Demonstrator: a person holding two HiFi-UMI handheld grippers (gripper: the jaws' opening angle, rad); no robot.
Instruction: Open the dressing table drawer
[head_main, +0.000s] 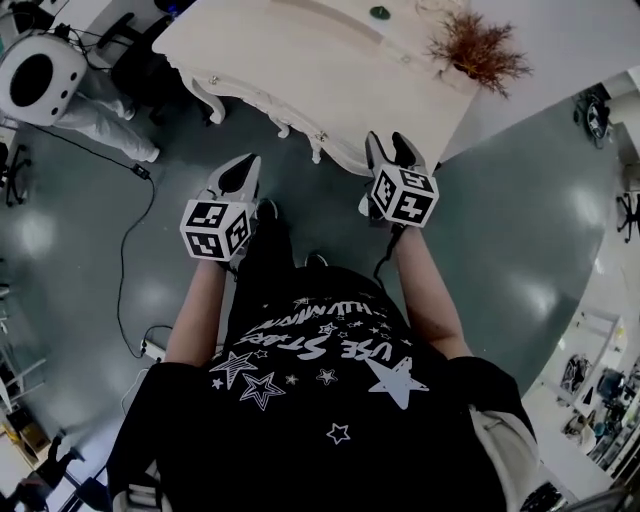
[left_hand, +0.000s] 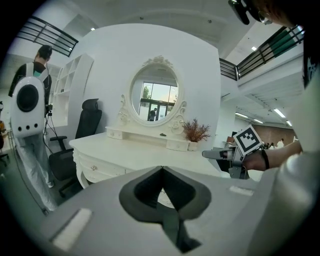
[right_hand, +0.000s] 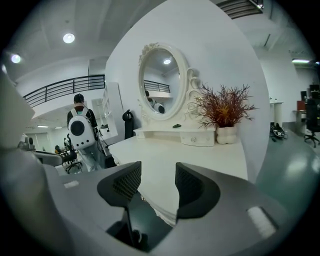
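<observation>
The white dressing table (head_main: 300, 60) stands in front of me. Its curved drawer front (head_main: 262, 105) carries small knobs (head_main: 321, 137), and everything looks closed. In the left gripper view one knob (left_hand: 93, 168) shows on the front at the left. My left gripper (head_main: 247, 166) is shut and empty, hanging short of the table's front edge. My right gripper (head_main: 393, 148) is open with nothing between its fingers, at the table's front right corner. In the right gripper view the open right gripper (right_hand: 157, 175) points over the tabletop edge (right_hand: 190, 160). The shut left gripper (left_hand: 161, 170) faces the table (left_hand: 135, 155).
An oval mirror (left_hand: 154, 95) and a dried plant in a white pot (head_main: 478, 48) stand at the table's back. A person with a white backpack (head_main: 40, 75) stands at the left beside a black office chair (left_hand: 85, 125). A cable (head_main: 130, 240) trails across the grey floor.
</observation>
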